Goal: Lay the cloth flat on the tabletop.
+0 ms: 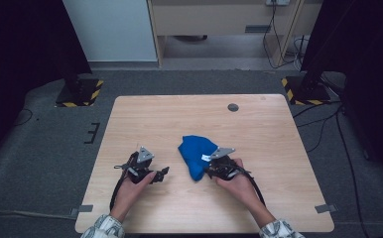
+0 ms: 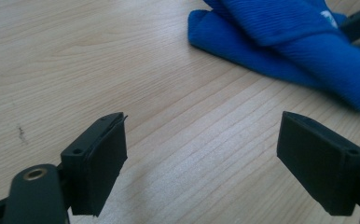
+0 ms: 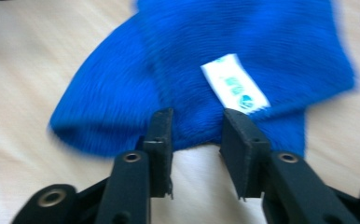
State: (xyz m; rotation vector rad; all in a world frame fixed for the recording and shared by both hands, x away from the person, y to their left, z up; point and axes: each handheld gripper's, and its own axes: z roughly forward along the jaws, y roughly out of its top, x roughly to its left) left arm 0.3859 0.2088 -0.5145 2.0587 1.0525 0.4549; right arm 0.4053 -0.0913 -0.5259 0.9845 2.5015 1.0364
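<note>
High view: we see the blue cloth (image 1: pixel 195 154) bunched near the middle of the table (image 1: pixel 259 129).
Right gripper (image 3: pixel 196 140): we find its jaws narrowly parted at the cloth's edge, nothing clamped.
Left gripper (image 2: pixel 201 158): we see it spread wide over bare table, cloth nearby.

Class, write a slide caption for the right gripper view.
Right gripper closing on the blue cloth's edge near its white label.
</note>
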